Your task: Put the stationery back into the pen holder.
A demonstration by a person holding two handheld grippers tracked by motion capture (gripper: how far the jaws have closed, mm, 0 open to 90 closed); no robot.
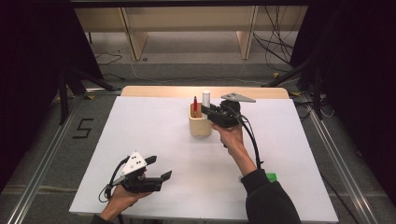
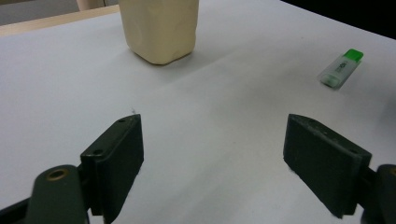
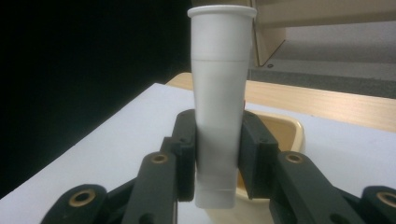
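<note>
Now, your right tongs [image 3: 218, 154] are clenched on the white plastic tube with the flared cap [image 3: 219, 98], holding it upright by its lower body, cap end up, above the cream rounded-square holder [image 1: 200, 123] that stands near the middle of the desk; a red pen [image 1: 195, 105] already stands in that holder; I take the step in hand to be lowering the tube in beside it. The grip sits low on a tall, smooth tube, so it could pivot between the pads and lean if you swing it fast; if the crimped bottom end catches the holder's rim [image 3: 292, 126], the light holder may tip or slide, since nothing steadies it; the tube could also knock the red pen on the way down, and a release from too high might let it bounce out. Your left tongs [image 1: 152, 169] rest released at the near left of the desk, jaws wide apart with nothing between them, well away from the holder, so they give no support. A small white stick with a green cap [image 2: 342, 68] lies on the desk near your right sleeve [image 1: 268, 198]; a careless elbow could sweep it off the edge. The desk is a white sheet [image 1: 154, 130] over a pale wooden top [image 1: 159, 90], matte and bare elsewhere; beyond it lie grey flooring, light wooden frames [image 1: 187, 28], trailing cables, and dark curtains on both sides; a taped figure five [image 1: 82, 128] marks the floor at left.
</note>
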